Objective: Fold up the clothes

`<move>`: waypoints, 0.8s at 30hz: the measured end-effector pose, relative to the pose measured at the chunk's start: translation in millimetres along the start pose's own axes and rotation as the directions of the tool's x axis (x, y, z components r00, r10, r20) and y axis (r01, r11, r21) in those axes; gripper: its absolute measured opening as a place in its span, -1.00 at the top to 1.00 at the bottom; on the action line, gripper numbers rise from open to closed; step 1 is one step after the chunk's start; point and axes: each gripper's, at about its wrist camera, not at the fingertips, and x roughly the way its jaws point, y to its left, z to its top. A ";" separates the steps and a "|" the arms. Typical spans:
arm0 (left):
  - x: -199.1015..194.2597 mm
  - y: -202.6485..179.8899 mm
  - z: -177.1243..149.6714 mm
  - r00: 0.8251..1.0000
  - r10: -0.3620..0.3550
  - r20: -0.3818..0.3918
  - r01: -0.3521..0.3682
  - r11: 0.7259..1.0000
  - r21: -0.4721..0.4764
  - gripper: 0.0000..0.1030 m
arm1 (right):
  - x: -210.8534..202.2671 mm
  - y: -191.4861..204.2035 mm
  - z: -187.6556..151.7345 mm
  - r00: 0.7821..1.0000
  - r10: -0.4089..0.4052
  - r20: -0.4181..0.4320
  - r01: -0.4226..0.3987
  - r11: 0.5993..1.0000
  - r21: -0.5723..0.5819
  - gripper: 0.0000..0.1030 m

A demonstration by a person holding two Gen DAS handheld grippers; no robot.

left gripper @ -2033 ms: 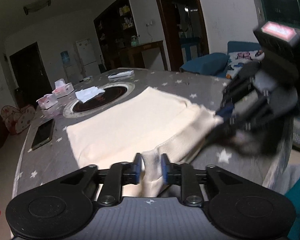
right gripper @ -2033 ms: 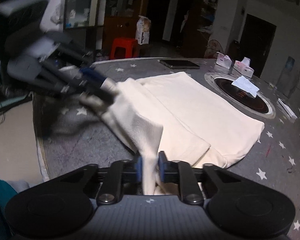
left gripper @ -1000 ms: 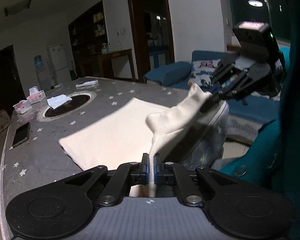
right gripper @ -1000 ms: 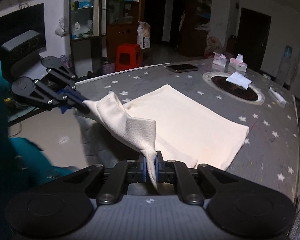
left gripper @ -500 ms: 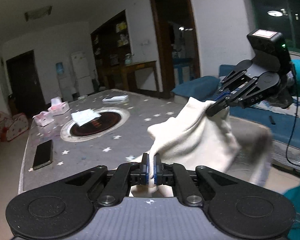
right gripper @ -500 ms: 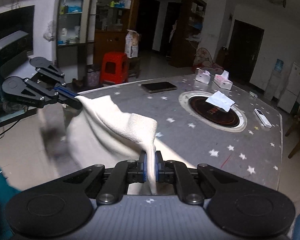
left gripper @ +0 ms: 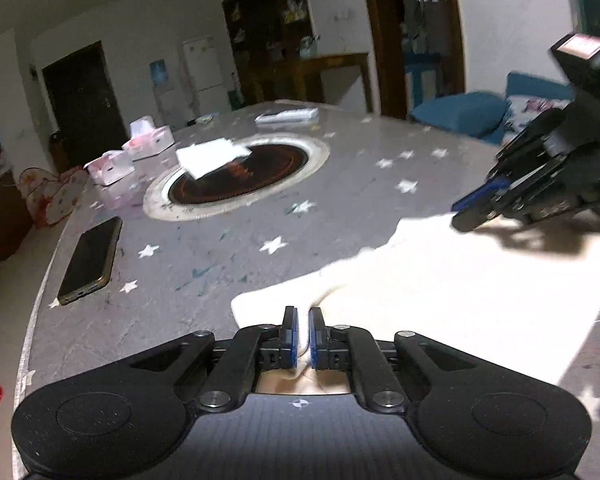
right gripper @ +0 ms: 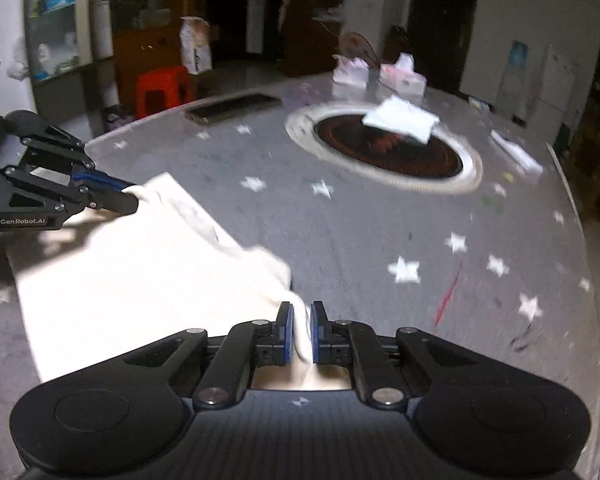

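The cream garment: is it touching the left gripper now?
Touching. In the left wrist view a fold of the cream garment sits pinched between the left gripper pads; the right wrist view shows cloth meeting its tips too.

The cream garment (left gripper: 440, 292) lies spread flat on the near table edge, corners bunched.

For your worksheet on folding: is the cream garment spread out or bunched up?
Mostly spread: the cream garment lies flat on the table, corners pinched by each gripper.
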 end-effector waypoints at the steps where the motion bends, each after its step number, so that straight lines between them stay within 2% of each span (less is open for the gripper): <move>1: 1.2 0.1 -0.9 1.000 0.003 -0.002 -0.003 1.000 0.004 0.78 | -0.8 -1.6 -1.0 1.000 -0.003 0.009 0.003 1.000 0.014 0.76; 3: 2.0 0.4 -0.3 1.000 0.012 -0.007 -0.012 1.000 0.005 0.65 | -5.3 -4.0 -0.2 1.000 -0.003 0.017 0.002 1.000 0.031 0.67; 6: 0.9 1.6 1.9 1.000 0.006 0.003 -0.006 1.000 0.019 0.65 | -13.4 -5.9 2.5 1.000 0.014 0.028 -0.015 0.998 0.055 0.65; 10: 1.0 0.4 3.5 1.000 -0.011 0.013 0.011 0.999 0.040 0.85 | -11.3 -8.6 13.5 0.997 0.068 0.047 -0.073 0.992 0.103 0.64; 12: 1.1 -2.8 5.4 1.000 -0.010 0.021 0.009 0.998 0.057 0.92 | -1.1 -10.0 17.9 0.995 0.090 0.035 -0.094 0.987 0.127 0.54; 13: 0.5 -3.2 6.6 1.000 -0.011 0.026 0.009 0.998 0.059 0.94 | 4.5 -10.7 19.9 0.994 0.101 0.027 -0.104 0.985 0.140 0.46; 16: -1.0 -2.3 10.8 0.999 -0.005 0.048 0.002 0.998 0.062 0.95 | 17.7 -9.2 21.8 0.992 0.124 0.009 -0.124 0.980 0.156 0.45; 18: -0.9 0.0 14.4 0.998 -0.010 0.061 0.007 0.998 0.058 0.95 | 21.1 -6.3 19.9 0.991 0.136 0.011 -0.136 0.977 0.164 0.46; 20: 2.1 1.4 16.7 0.998 -0.018 0.060 0.014 0.998 0.057 0.95 | 20.3 -4.1 18.8 0.991 0.134 0.019 -0.135 0.977 0.166 0.71; 24: 1.5 7.8 18.2 0.996 -0.069 0.056 0.068 0.998 0.005 0.91 | 14.5 0.2 21.3 0.995 0.087 0.053 -0.094 0.986 0.141 0.79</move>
